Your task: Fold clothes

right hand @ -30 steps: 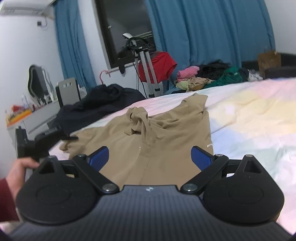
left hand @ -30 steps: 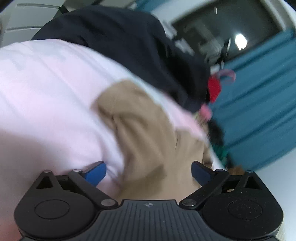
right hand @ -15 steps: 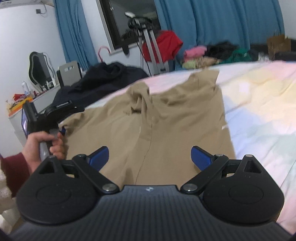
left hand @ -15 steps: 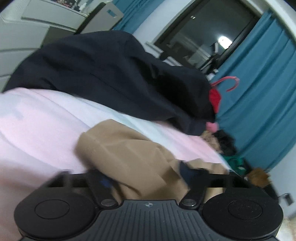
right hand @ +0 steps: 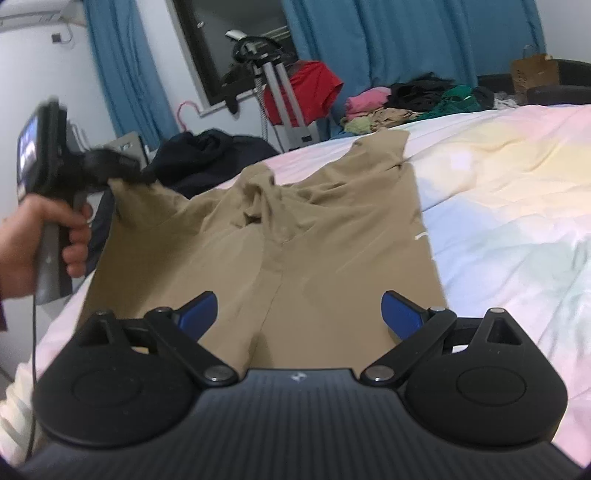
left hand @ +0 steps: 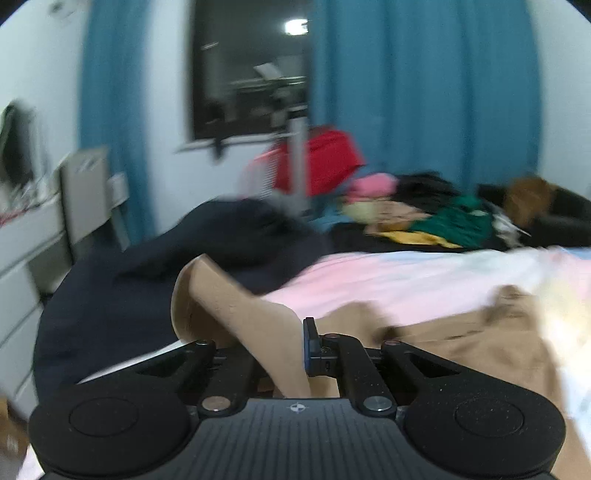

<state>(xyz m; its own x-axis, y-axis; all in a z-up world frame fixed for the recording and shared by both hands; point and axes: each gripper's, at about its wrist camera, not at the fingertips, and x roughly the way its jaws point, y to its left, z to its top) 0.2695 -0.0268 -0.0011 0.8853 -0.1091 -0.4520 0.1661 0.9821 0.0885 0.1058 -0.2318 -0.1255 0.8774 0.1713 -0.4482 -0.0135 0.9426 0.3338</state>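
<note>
The left gripper [left hand: 295,345] was clamped tight on one corner of the tan shirt [right hand: 295,229], and that corner stood up between its jaws, off the bed [right hand: 517,206]. The right gripper [right hand: 299,314] had its jaws wide apart with nothing pinched; the shirt lay flat just past them.

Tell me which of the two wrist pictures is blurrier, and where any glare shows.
Left wrist view: smeared by motion, curtains and tan garment soft, a lamp's bright reflection in the window. Right wrist view: mostly sharp, only the left gripper blurred, bedsheet slightly washed out.
</note>
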